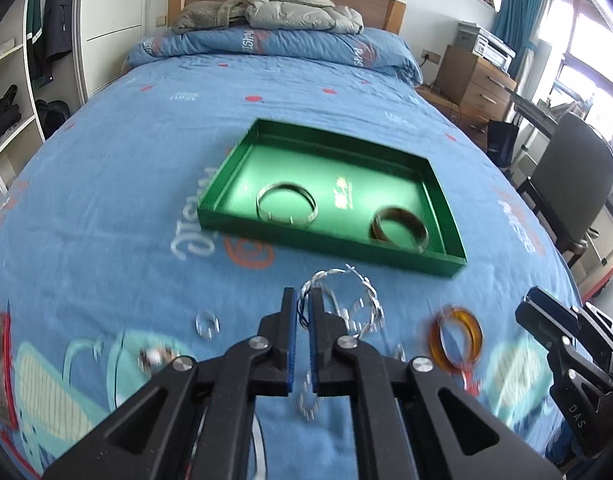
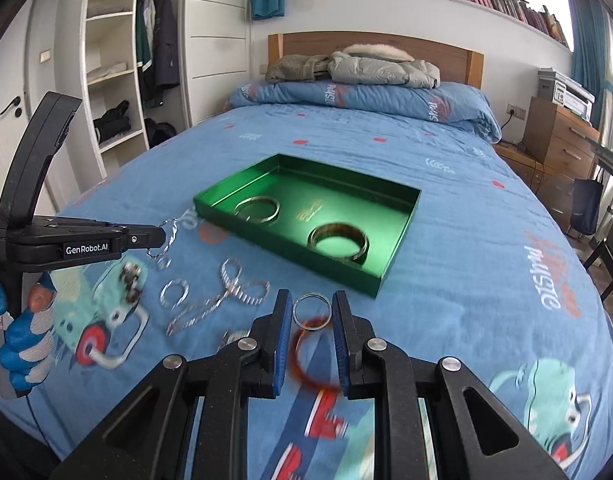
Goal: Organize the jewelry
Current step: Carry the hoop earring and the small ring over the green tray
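Between the left claw fingers, pinched tight, hangs a twisted silver bracelet, lifted off the bed. Ahead of it sits the green tray with two bangles. Right claw stands apart over an orange bangle.

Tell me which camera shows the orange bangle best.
Left wrist view: the orange bangle lies whole on the bedspread, unobstructed though blurred. In the right wrist view, the bangle is smeared and partly hidden by the right gripper fingers.
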Demonstrator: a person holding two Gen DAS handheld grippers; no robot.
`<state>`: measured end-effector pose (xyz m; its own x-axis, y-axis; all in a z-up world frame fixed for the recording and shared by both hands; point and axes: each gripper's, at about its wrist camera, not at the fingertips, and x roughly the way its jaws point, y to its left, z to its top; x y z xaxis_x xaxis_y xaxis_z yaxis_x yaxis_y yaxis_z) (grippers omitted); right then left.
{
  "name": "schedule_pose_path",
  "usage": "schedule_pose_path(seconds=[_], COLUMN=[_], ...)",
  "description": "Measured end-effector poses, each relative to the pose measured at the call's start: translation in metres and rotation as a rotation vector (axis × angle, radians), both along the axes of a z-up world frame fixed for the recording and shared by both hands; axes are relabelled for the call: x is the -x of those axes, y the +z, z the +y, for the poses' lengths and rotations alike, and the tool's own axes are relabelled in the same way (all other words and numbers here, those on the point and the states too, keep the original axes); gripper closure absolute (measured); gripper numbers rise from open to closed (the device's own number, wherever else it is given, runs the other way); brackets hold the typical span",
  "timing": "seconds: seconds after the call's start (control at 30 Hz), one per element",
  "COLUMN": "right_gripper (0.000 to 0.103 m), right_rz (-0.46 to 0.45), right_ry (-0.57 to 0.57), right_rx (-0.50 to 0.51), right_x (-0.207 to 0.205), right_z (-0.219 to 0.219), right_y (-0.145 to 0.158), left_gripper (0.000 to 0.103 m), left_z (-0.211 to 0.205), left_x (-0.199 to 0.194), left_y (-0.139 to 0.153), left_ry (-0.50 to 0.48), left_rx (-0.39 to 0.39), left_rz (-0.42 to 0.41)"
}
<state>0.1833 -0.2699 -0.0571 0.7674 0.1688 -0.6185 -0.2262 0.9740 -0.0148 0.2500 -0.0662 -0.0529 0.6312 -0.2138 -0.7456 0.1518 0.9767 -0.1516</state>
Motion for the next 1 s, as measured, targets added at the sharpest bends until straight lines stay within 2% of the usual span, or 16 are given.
schedule_pose_path(seconds=[0.3,0.53,0.7,1.0], right_gripper=[0.083,0.083,0.083,0.083], right_rz=[0.019,0.079,0.133,0.24], right_ry=[-0.088,-0.13,-0.156,-0.163], right_rx=[-0.054,-0.045,-0.041,0.022], right_x=[-0.116,-0.19,-0.223,-0.242], right_z=[-0.01,-0.008,-0.005,0.004], right_y=[0.002,-0.022,-0.042,-0.069], left_gripper=[0.099,0.099,0.099,0.099], left_z=[-0.003,-0.009,-0.009,-0.007], left_x=[-0.11,-0.175,-0.205,-0.225], left_y=[0.004,-0.014,-0.034,-0.07], left_ry=[0.023,0.021,0.021,0.017], left_rx=[-0.005,-0.046,-0.057,-0.065], left_rz=[-0.027,-0.016,0.026,0.121])
